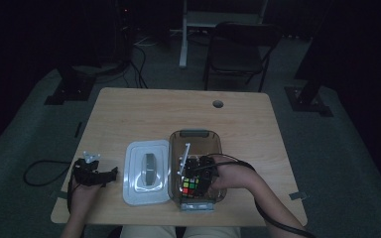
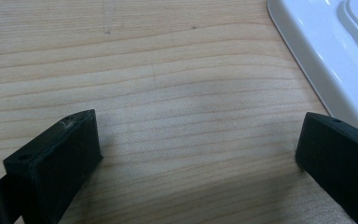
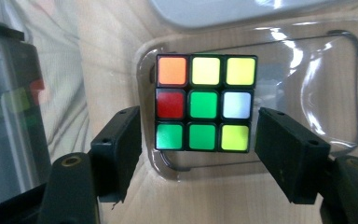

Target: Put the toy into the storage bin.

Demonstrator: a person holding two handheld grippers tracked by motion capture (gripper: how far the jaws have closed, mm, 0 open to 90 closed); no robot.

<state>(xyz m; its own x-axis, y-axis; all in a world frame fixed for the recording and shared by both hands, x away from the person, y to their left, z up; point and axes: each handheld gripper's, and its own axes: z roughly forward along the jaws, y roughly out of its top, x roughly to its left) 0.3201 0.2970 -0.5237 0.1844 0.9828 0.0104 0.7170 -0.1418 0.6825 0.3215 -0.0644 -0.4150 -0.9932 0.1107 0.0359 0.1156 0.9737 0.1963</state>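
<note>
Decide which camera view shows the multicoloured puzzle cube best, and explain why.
The right gripper view: the multicoloured puzzle cube sits close, all nine top stickers clear. The high view shows it small and dim inside the clear plastic box. The left gripper view shows table and lid.

Dim lab or studio recording space — light wooden table on grey carpet, black folding chair, stand bases and cables on the floor — dark curtained walls.
</note>
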